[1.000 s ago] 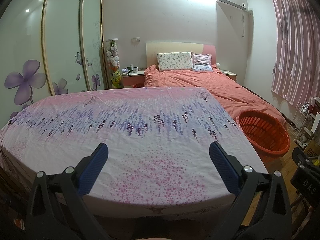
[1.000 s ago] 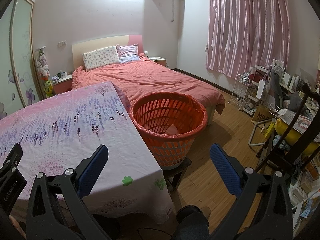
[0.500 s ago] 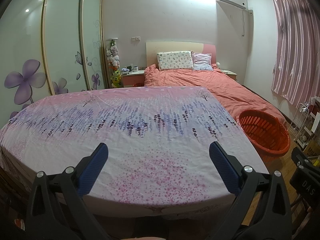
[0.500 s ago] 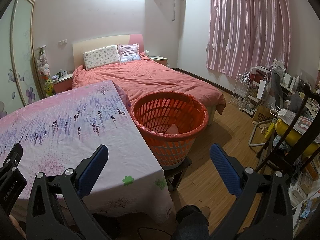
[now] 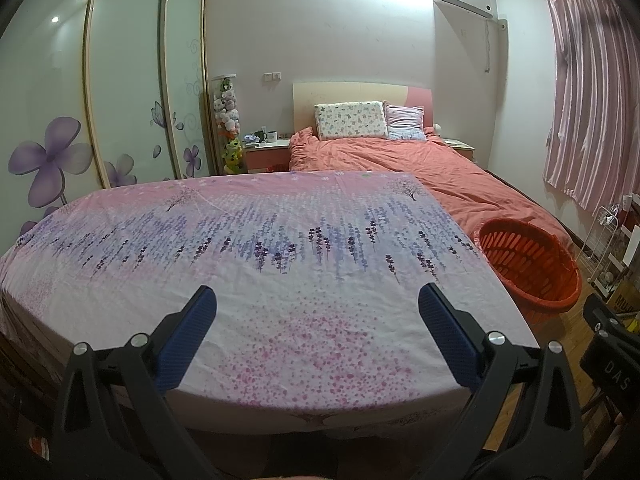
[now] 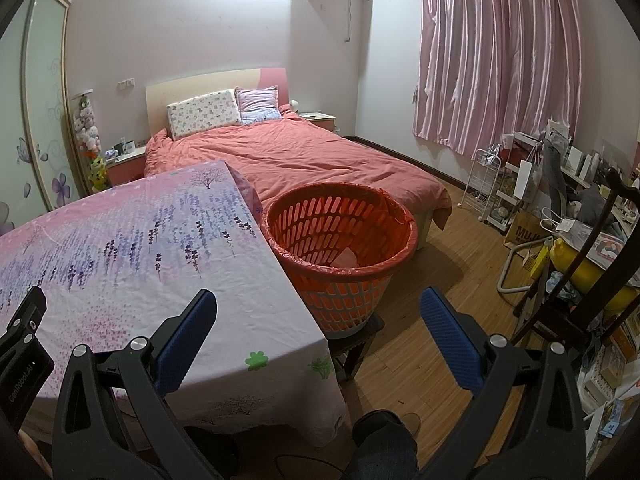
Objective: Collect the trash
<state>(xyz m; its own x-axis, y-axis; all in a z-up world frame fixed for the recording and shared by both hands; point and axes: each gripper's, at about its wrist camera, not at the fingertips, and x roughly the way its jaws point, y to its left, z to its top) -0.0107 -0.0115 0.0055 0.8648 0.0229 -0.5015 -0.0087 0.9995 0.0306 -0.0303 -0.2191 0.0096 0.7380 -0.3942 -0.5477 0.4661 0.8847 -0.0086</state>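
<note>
Orange and slatted, the laundry-style basket serving as the trash bin stands on a low dark stool just off the right edge of the table, near that table's front right corner, with a pale scrap of paper lying inside against its far wall. A red liner bag is folded over its rim. Readable lettering is sparse: "GenRobot.AI" on the left gripper's body at the lower left edge of the right wrist view, "DAS" on the right gripper's body at the lower right edge of the left wrist view, and "MUJ" on a brown paper bag by the wire rack.

Compared with a second earlier, both views are almost unchanged, the right wrist camera having drifted only slightly.

The left gripper hangs over the table's front edge, jaws spread wide and holding nothing, above the pink floral tablecloth. The right gripper, equally wide and empty, straddles the table's front right corner, the basket directly ahead between its blue pads and just beyond them. A pink-covered bed lies behind.
</note>
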